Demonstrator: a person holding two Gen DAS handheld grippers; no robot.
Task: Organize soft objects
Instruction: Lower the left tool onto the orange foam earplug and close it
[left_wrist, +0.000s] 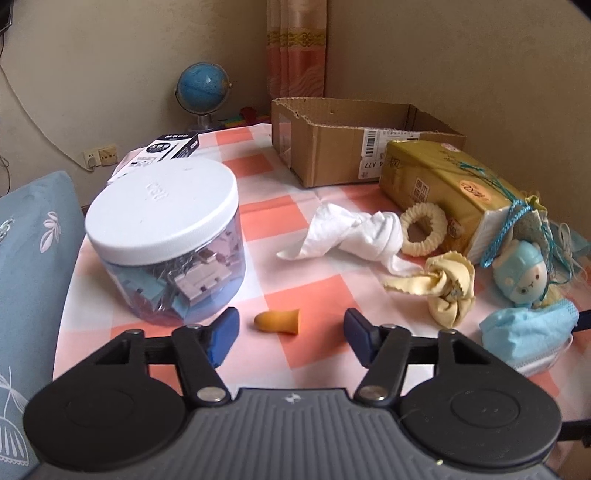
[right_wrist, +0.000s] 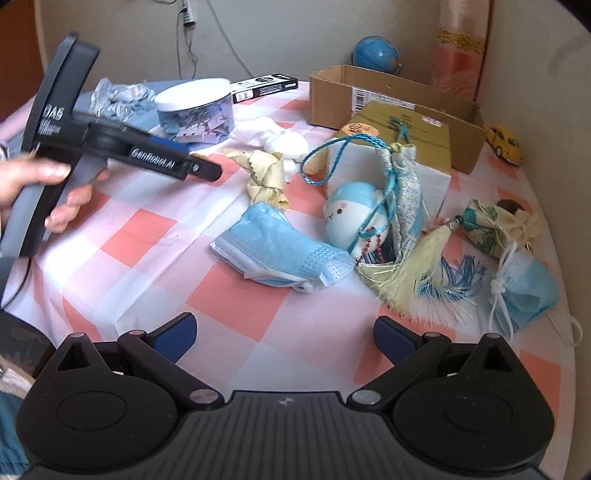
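Observation:
My left gripper (left_wrist: 290, 326) is open, low over the checked cloth, with a small orange foam earplug (left_wrist: 277, 322) lying between its fingertips, not gripped. Beyond lie a white cloth (left_wrist: 351, 236), a cream fabric ring (left_wrist: 424, 229), a twisted yellow cloth (left_wrist: 441, 290), a blue-capped plush toy (left_wrist: 521, 277) and a blue face mask (left_wrist: 528, 338). My right gripper (right_wrist: 284, 338) is open and empty near the table's front. Ahead of it lie the blue mask (right_wrist: 280, 251), the plush toy (right_wrist: 354, 214), a tasselled pouch (right_wrist: 406, 258) and a second mask (right_wrist: 524, 291).
An open cardboard box (left_wrist: 332, 147) stands at the back, a gold tissue pack (left_wrist: 443, 184) in front of it. A clear jar with a white lid (left_wrist: 166, 236) stands left of my left gripper. A globe (left_wrist: 201, 88) is behind. The hand-held left gripper (right_wrist: 110, 144) shows in the right wrist view.

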